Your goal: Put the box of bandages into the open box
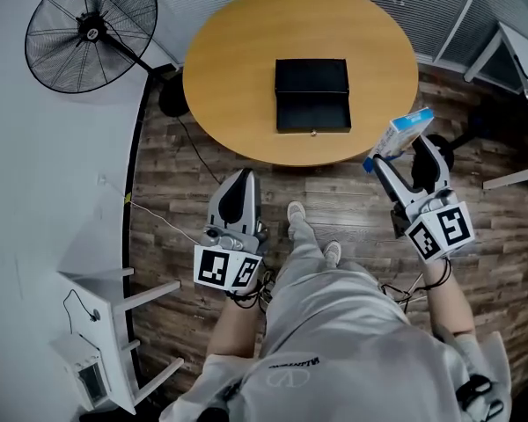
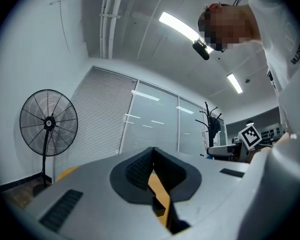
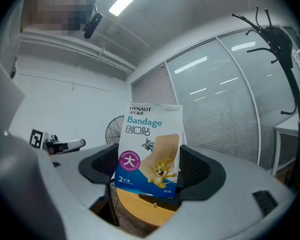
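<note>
Carry step: right gripper [image 1: 404,156] holds bandage box [image 1: 405,132], left gripper [image 1: 239,181] closed, empty. Next: go far-left over open box [image 1: 311,95], drop.

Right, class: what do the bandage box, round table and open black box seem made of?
Bandage box: likely printed card, with flat faces, crisp edges and colour print.
Round table: wood or wood-look laminate, smooth, in an even warm tone.
Open black box: unclear, perhaps matt card or plastic.
</note>
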Tool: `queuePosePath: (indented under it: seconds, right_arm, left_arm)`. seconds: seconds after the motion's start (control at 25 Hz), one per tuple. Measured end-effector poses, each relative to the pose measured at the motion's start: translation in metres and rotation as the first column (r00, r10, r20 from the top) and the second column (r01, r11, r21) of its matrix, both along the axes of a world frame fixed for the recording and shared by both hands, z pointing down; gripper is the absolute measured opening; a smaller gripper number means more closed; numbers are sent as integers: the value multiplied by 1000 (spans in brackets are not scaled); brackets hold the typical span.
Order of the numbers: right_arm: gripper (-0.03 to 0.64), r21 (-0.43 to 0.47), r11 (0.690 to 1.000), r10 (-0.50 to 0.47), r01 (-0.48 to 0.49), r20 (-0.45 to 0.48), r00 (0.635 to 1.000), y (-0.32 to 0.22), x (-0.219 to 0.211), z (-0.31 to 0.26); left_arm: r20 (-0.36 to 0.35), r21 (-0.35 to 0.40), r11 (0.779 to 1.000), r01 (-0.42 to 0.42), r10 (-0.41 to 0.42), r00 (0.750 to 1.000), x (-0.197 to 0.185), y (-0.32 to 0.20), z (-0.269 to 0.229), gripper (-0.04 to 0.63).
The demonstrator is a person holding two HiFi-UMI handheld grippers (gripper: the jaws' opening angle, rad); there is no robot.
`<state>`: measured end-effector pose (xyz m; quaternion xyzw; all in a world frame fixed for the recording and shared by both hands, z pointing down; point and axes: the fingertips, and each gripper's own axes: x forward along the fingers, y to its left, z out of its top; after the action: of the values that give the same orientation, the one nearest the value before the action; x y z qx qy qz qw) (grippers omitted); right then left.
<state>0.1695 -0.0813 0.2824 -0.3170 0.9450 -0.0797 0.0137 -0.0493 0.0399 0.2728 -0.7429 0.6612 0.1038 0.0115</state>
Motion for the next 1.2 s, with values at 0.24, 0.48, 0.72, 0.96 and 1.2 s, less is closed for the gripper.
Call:
queuePosePath:
  seconds: [0.24, 0.48, 0.72, 0.96, 1.2]
  right_arm:
    - [400, 3, 1000, 13, -12, -27, 1000, -5, 3, 12]
    - [400, 4, 1000, 31, -31, -58, 998, -20, -4, 23]
    - [400, -27, 999, 32, -35, -114, 993, -81, -78, 31]
    - [400, -56, 998, 21, -31, -178, 984, -112, -119, 56]
    - [400, -84, 996, 21, -42, -238, 971, -132, -147, 79]
  left_arm:
    - [-17, 6, 1000, -22, 22, 1000, 1, -13, 12, 8]
    - [-25, 11, 998, -65, 65, 998, -4, -39, 21, 8]
    - [-62, -15, 994, -112, 111, 992, -70, -114, 30, 8]
    - [-94, -47, 985, -168, 163, 982, -89, -159, 56, 8]
    - [-142, -54, 968, -244, 235, 962, -100, -193, 79, 8]
